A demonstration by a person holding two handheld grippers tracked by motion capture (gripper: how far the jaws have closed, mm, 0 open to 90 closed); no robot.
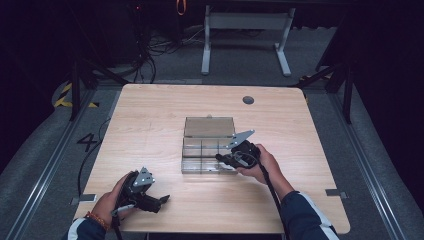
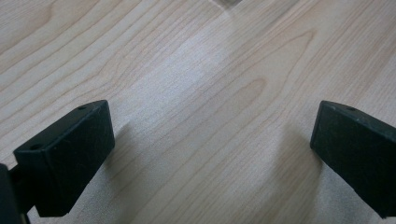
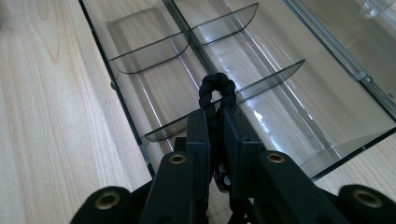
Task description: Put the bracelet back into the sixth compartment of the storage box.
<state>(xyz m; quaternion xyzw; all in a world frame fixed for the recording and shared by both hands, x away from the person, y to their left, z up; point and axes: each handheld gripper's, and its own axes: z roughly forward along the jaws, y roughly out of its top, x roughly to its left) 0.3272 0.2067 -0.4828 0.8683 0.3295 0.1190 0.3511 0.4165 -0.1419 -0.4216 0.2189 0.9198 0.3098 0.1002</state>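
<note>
A black hair tie is held clamped in the right hand-held gripper, directly above the clear box's near compartment.

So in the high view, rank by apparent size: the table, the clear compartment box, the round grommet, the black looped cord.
1. Table
2. Clear compartment box, lid open
3. Round grommet
The black looped cord, clamped in the right gripper, is too small to rank there.

A light wooden table carries a clear plastic compartment box near its centre, the lid open toward twelve o'clock. A dark round grommet sits toward one o'clock.
</note>
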